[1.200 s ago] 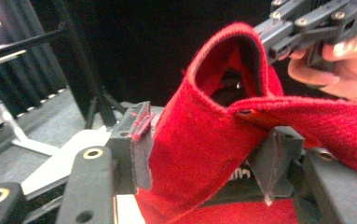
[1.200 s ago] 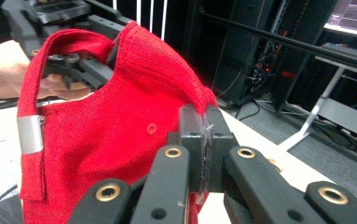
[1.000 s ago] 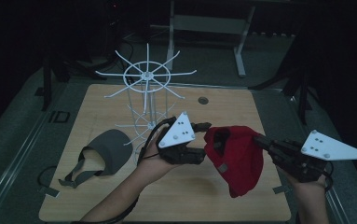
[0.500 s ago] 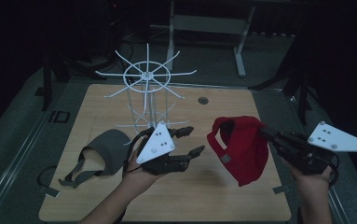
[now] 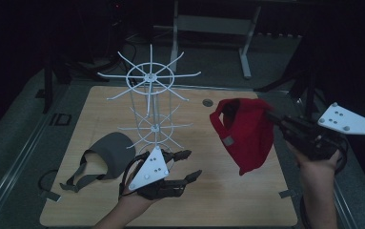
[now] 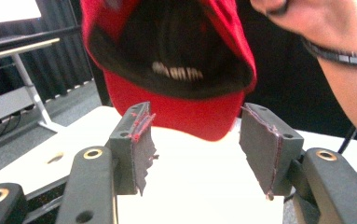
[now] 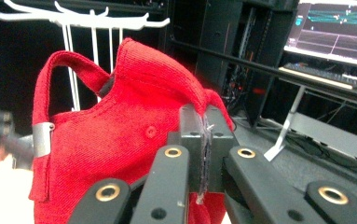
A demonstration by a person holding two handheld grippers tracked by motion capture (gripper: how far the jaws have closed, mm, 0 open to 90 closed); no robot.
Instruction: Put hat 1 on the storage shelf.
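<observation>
One red cap hanging lengthwise, R gripper clamped.

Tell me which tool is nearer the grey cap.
Left. The left tool sits low over the table just right of the grey cap, jaws open and empty. The right tool is across the table, shut on the red cap.

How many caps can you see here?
2. A red cap hangs above the table's right side, pinched in the right gripper. A grey cap lies on the table at the left, beside the white wire rack. None seem hidden.
</observation>
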